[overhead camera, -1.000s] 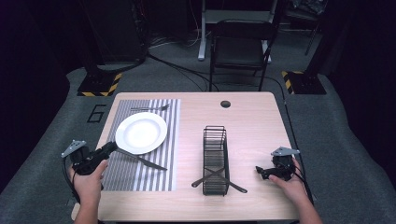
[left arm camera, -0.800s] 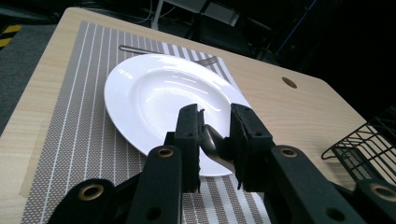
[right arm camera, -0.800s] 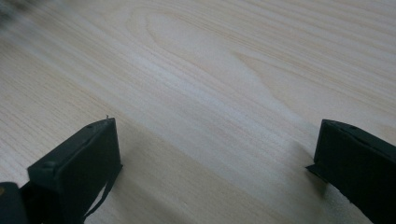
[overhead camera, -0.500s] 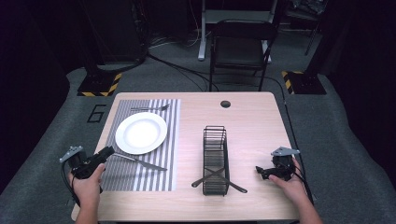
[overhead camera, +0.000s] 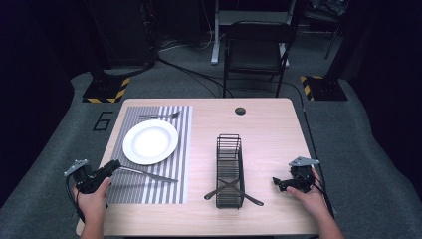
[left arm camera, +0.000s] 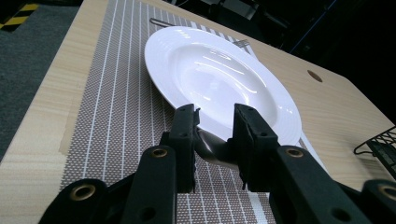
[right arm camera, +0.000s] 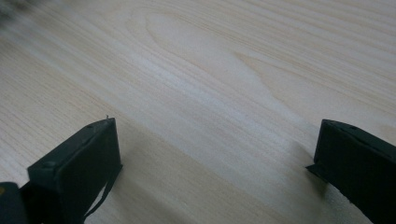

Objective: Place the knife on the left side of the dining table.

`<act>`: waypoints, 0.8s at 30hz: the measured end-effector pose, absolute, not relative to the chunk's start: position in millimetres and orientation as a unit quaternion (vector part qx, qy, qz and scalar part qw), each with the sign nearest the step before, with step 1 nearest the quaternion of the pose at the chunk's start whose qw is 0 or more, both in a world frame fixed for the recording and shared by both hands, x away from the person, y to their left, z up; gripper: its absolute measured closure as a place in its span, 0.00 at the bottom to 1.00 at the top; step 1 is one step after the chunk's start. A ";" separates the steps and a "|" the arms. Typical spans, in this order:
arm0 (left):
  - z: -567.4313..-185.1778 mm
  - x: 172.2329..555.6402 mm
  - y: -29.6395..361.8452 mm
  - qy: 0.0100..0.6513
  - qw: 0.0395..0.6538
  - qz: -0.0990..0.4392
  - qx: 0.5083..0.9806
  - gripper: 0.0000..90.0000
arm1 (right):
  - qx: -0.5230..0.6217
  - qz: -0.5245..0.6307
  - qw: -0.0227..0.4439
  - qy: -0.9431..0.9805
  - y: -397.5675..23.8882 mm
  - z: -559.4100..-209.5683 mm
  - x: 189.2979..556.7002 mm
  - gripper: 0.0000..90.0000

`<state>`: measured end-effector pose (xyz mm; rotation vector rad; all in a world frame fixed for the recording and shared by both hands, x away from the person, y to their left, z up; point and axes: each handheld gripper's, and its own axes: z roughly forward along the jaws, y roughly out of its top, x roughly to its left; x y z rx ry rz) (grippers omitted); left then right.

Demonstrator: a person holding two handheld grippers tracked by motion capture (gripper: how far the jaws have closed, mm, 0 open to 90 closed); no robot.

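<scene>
1. We see the left gripper low over the striped placemat, its jaws closed to a narrow gap on the handle end of a knife that lies just beside the white plate.
2. The right gripper rests on bare wood of the table, jaws spread wide with nothing between them.
3. A fork lies beyond the plate.
4. Between our hands stands a black wire rack, with two utensils crossed under its near end.
</scene>
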<state>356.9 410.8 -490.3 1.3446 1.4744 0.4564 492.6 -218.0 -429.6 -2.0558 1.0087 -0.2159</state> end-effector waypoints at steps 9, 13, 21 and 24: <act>-492.2 353.2 410.1 0.617 0.517 0.192 0.561 0.77 | -0.816 -0.086 0.408 0.400 -217.9 -429.6 492.7 0.00; -495.2 353.8 412.2 0.617 0.519 0.187 0.561 0.77 | -0.816 -0.085 0.409 0.401 -218.0 -429.6 492.7 0.00; -503.0 357.5 415.1 0.627 0.513 0.182 0.558 0.77 | -0.816 -0.086 0.409 0.400 -218.0 -429.6 492.7 0.00; -506.6 358.9 415.4 0.634 0.508 0.180 0.555 0.76 | -0.816 -0.086 0.409 0.400 -218.0 -429.6 492.6 0.00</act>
